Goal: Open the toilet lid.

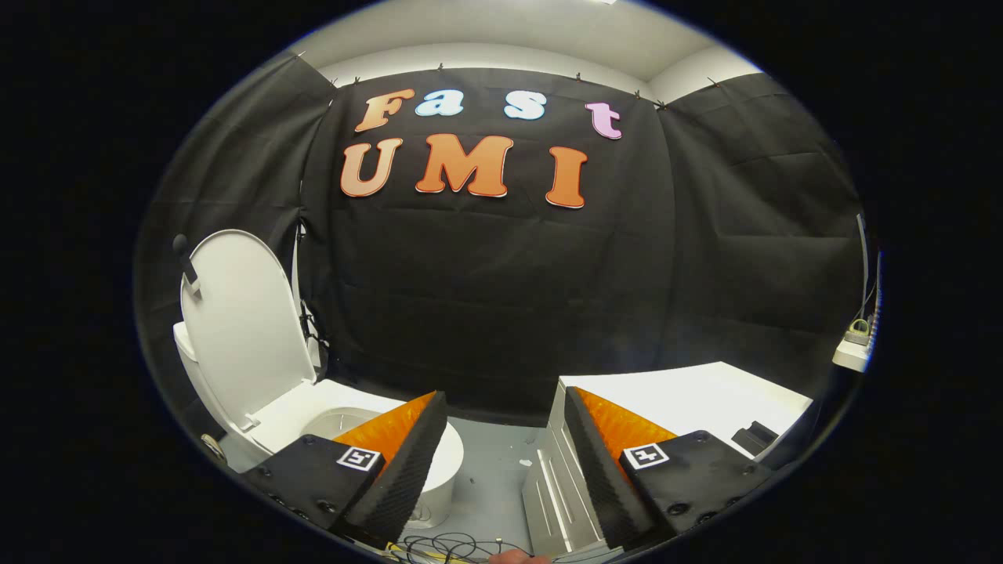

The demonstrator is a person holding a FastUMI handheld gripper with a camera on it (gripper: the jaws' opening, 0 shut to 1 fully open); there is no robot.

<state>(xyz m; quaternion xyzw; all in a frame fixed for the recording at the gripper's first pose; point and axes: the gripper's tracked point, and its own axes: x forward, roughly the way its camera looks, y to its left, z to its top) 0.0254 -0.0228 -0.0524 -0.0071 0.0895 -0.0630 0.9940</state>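
Tongs: the tongs [505, 407] stand wide apart with nothing between the two fingers [407, 462], each ribbed on its inner face and carrying a small square black-and-white marker [359, 458] on its mount; they touch none of the things around them

Gap between the fingers: grey floor [490, 470] shows through it, and low down near the fingers' base lies a tangle of thin dark cables [450, 544], with a bit of a fingertip [521, 557] at the very bottom

Toilet lid: the smooth white oval plastic toilet lid [243, 313] is raised, standing nearly upright and leaning back toward the black cloth wall [501, 274], well beyond the left finger and off to that side; a small dark clip-like piece [186, 262] sits on its upper rim

Toilet: the white ceramic toilet [313, 411] has its seat and bowl uncovered, partly hidden behind the left finger; its rounded pedestal [443, 478] stands on the floor just past that finger's tip

Desk: a white flat-topped desk [705, 395] lies beyond the right finger, with light grey panelled drawer fronts [552, 478] facing the gap; a small dark object [754, 436] rests on its top, too unclear to tell what it is

Far side: a small white shelf [852, 352] with a little object on it sits past the desk against the cloth
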